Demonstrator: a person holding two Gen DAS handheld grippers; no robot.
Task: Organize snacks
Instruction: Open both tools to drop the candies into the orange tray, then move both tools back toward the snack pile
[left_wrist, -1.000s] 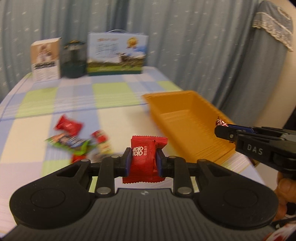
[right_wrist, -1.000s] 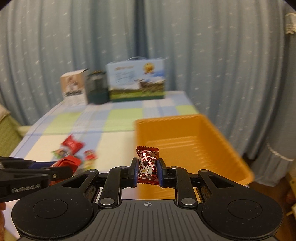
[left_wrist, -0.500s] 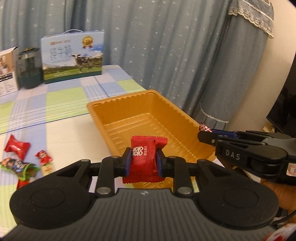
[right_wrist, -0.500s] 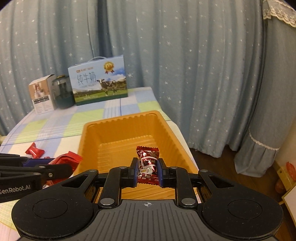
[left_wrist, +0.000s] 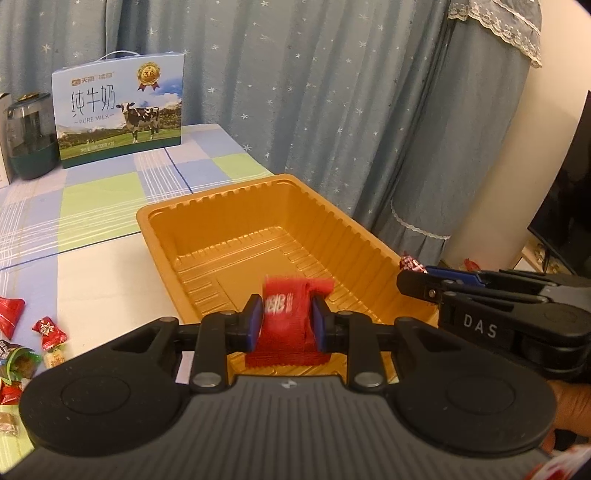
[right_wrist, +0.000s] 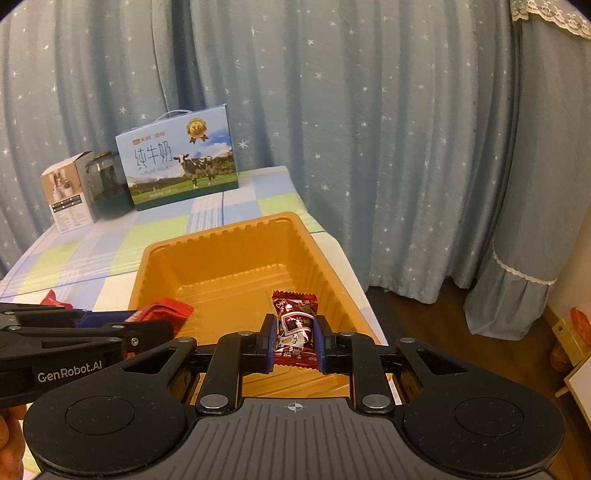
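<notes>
**Two wrapped sweets held over orange tray**

Both hand-held grippers hang above the near end of an orange plastic tray (left_wrist: 236, 229) that stands on a checked desk (left_wrist: 96, 192). The left gripper (left_wrist: 286, 325) has just been easing its jaws apart, and a bright red sweet packet (left_wrist: 290, 321), blurred in the frame, sits between the blue pads (left_wrist: 254, 321); a gap shows on either side of the packet, so the pads no longer press on it. The right gripper (right_wrist: 294, 341) is clamped on a dark red sweet (right_wrist: 295, 325) with a patterned wrapper, standing upright between its pads above the tray's near right corner. The tray's ribbed floor is bare. To the left of the tray, loose sweets (left_wrist: 48, 332) in red and green wrappers lie scattered on the desk. Beyond the tray's far end stand a milk carton box (left_wrist: 118, 110) printed with a cow, a dark green jar (left_wrist: 31, 136) and a small white box (right_wrist: 68, 195), all against a blue star-patterned curtain (left_wrist: 314, 74).
</notes>
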